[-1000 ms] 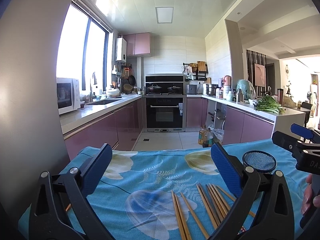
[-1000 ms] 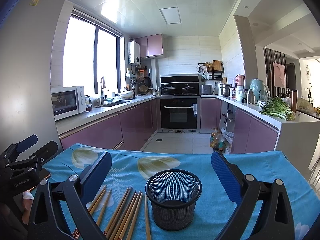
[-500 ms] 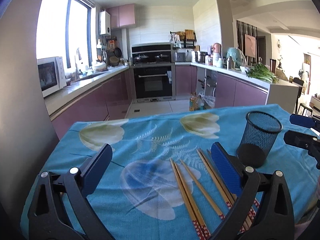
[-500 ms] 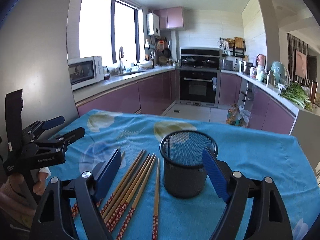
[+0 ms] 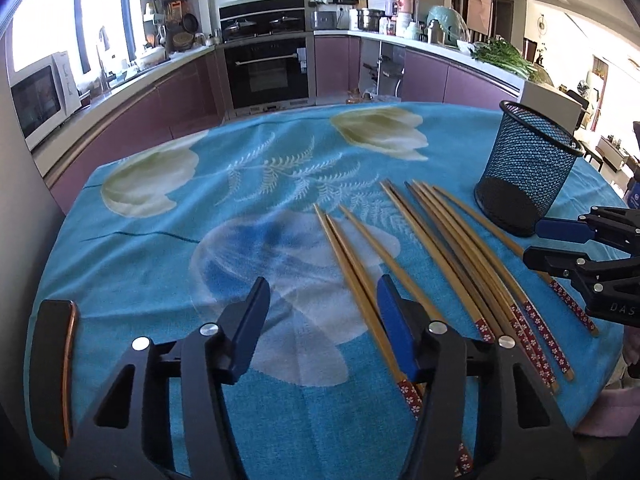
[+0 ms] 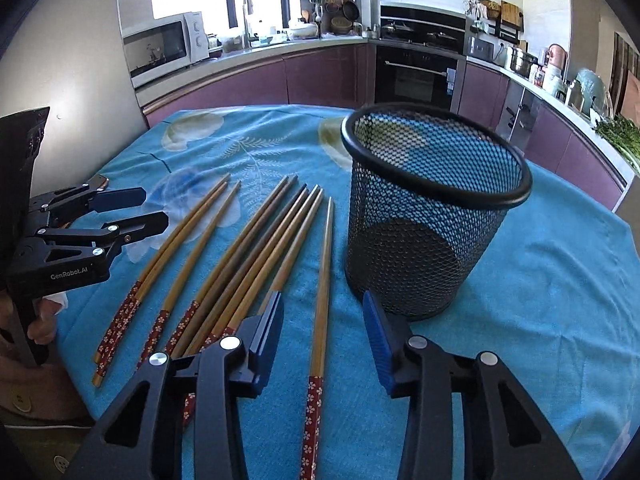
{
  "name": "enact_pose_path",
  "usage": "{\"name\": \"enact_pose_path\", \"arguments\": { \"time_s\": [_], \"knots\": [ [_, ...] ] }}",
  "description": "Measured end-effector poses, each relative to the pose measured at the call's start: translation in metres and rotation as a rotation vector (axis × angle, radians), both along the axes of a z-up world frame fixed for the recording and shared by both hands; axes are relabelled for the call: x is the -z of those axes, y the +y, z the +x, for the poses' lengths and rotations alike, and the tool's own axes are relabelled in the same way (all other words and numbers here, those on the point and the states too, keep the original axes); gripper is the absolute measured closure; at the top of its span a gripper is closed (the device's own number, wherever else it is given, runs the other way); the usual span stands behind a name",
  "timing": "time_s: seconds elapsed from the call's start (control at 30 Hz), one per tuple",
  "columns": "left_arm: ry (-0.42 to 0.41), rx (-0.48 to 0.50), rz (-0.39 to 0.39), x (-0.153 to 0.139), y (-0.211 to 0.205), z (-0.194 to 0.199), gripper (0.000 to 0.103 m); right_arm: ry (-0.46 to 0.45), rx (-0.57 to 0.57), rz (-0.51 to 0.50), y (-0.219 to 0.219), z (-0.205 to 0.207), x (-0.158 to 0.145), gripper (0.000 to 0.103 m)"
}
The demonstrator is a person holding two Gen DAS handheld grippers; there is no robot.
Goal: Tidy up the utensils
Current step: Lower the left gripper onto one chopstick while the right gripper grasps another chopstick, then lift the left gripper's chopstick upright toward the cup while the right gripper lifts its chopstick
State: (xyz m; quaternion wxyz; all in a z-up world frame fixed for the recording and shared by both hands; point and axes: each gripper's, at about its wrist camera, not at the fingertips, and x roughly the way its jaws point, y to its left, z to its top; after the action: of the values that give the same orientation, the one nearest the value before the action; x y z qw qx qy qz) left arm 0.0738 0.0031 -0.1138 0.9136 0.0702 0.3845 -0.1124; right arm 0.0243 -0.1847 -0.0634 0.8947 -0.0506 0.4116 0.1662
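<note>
Several wooden chopsticks (image 5: pixel 448 248) with red flowered ends lie side by side on the blue flowered tablecloth (image 5: pixel 240 208); they also show in the right wrist view (image 6: pixel 248 248). An empty black mesh cup (image 6: pixel 432 216) stands upright to their right, also in the left wrist view (image 5: pixel 524 176). My left gripper (image 5: pixel 322 308) is open, low over the cloth, its right finger just over the leftmost chopsticks. My right gripper (image 6: pixel 322 320) is open, straddling the rightmost chopstick (image 6: pixel 322 280) beside the cup. Each gripper shows in the other's view: the right (image 5: pixel 560 244), the left (image 6: pixel 136 212).
A dark phone (image 5: pixel 54 368) lies at the table's left edge. The round table's edge curves close in front of both grippers. Purple kitchen cabinets, an oven and counters stand beyond the table.
Both grippers have tilted down and moved closer to the table, and their jaws have narrowed. The chopsticks and cup have stayed in place.
</note>
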Motion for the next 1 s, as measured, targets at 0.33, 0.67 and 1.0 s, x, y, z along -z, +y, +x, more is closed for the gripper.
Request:
{"name": "enact_pose_path", "arguments": {
  "time_s": [0.33, 0.67, 1.0],
  "knots": [
    [0.049, 0.042, 0.01, 0.008, -0.009, 0.009, 0.053, 0.039, 0.01, -0.015, -0.002, 0.009, 0.012, 0.068],
    [0.106, 0.05, -0.032, 0.012, -0.003, 0.018, 0.065, 0.037, 0.025, -0.026, 0.005, 0.017, 0.013, 0.075],
    [0.124, 0.05, -0.053, 0.01, -0.009, 0.022, 0.094, 0.053, 0.026, 0.034, 0.001, 0.017, 0.011, 0.097]
  ]
}}
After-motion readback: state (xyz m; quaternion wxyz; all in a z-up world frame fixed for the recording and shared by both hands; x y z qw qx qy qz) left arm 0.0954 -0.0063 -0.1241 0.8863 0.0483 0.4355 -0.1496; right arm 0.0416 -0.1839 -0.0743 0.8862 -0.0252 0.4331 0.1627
